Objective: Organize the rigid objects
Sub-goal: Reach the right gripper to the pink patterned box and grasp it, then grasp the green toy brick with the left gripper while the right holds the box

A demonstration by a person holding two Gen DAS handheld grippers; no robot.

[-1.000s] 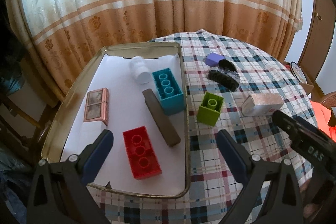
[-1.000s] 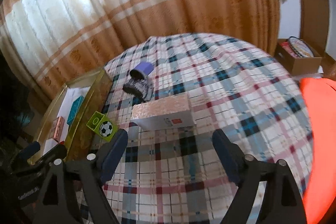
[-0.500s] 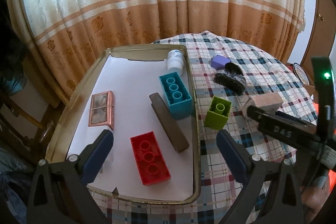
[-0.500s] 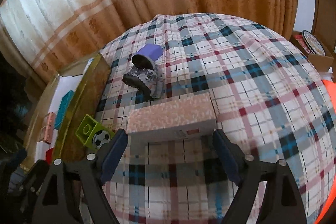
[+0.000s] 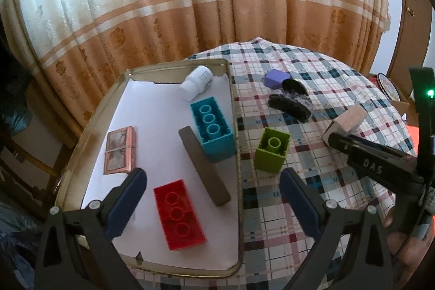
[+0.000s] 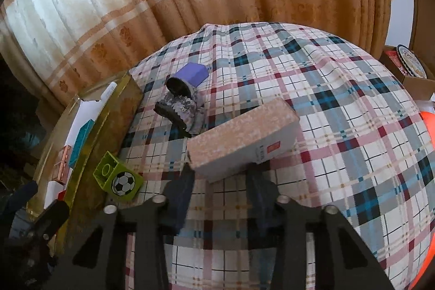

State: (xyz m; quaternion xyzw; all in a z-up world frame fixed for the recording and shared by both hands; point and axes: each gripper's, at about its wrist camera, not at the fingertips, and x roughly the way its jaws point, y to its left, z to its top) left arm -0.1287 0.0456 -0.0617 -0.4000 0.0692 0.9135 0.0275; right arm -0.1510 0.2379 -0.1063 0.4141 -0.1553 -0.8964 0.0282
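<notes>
Pink speckled box point(image 6: 242, 139) lies on a plaid tablecloth point(image 6: 339, 105), tipped slightly with its long side slanting up to the right. The right gripper point(image 6: 220, 177) has just been closing its jaws, and the near end of the box sits between its two dark fingers point(image 6: 179, 189), which press against the box's sides. From the left wrist view, the same box point(image 5: 346, 121) shows at the far right with the right gripper's black body reaching to it.

Left of the box on the cloth stands a green toy brick point(image 6: 118, 177) with a football picture on its side, just beside the wall of a gold metal tray point(image 6: 114, 113). Behind the box lie a small dark patterned boot point(image 6: 180, 110) and a purple block point(image 6: 191, 74), touching each other.

The left gripper point(image 5: 212, 197) hovers over the tray's near end with its jaws wide apart and nothing between them. Inside the paper-lined tray point(image 5: 233, 105) are a red brick point(image 5: 178, 214), a teal brick point(image 5: 212, 124), a long dark flat bar point(image 5: 204, 165) leaning against the teal one, a copper-framed flat case point(image 5: 119, 150), and a white bottle point(image 5: 197, 82) lying on its side at the far end. Cream and orange curtains point(image 5: 190, 4) hang behind the table.
</notes>
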